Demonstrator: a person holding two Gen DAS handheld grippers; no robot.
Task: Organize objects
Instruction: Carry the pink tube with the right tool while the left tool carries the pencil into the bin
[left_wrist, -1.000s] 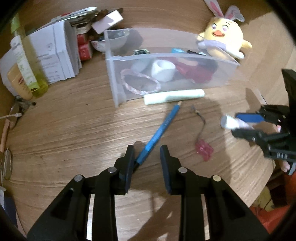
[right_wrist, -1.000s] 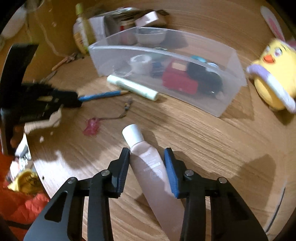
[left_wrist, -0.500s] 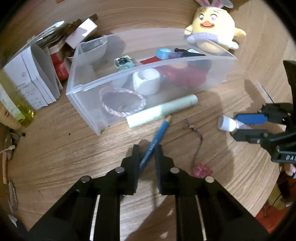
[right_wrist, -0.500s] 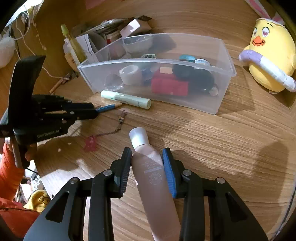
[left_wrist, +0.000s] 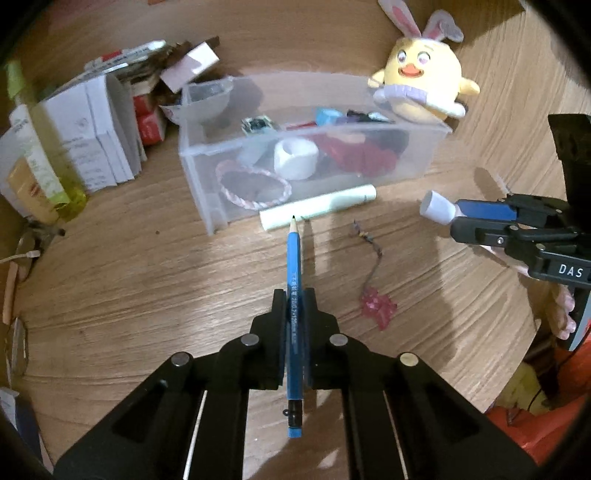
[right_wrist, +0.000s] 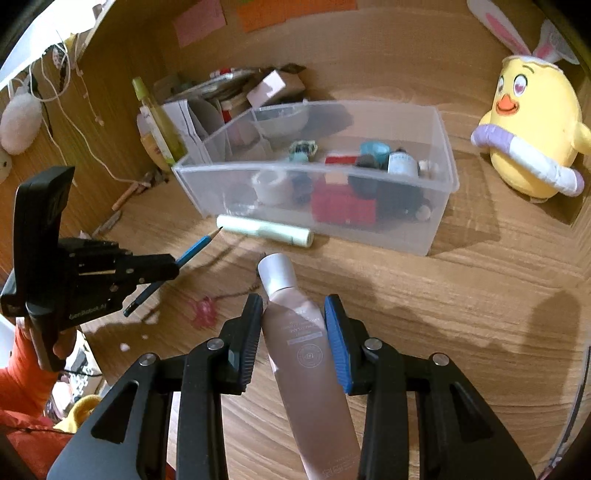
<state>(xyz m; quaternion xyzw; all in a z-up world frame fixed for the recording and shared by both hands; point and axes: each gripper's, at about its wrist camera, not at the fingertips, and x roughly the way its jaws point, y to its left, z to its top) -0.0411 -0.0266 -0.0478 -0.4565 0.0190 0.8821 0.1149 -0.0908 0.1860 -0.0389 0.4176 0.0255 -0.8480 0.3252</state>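
My left gripper (left_wrist: 294, 300) is shut on a blue pencil (left_wrist: 294, 266), which is held off the wooden table with its tip toward the clear plastic bin (left_wrist: 207, 192). The right wrist view shows that gripper (right_wrist: 162, 266) at the left with the pencil (right_wrist: 195, 248) sticking out. My right gripper (right_wrist: 293, 308) is shut on a beige tube (right_wrist: 295, 332) with a grey cap. The tube's cap (left_wrist: 437, 211) shows at the right of the left wrist view. A pale green tube (left_wrist: 317, 206) lies along the bin's front wall. A pink charm on a chain (left_wrist: 378, 308) lies on the table.
The bin holds a white tape roll (left_wrist: 295, 158), a braided ring, a red item and several small things. A yellow plush chick (right_wrist: 528, 122) sits at the back right. White boxes (left_wrist: 92, 133), bottles and a bowl crowd the back left. The table edge runs by the charm.
My left jaws have closed on the blue pencil and raised it off the table, so it now points straight ahead. My right gripper has kept the beige tube and rolled slightly.
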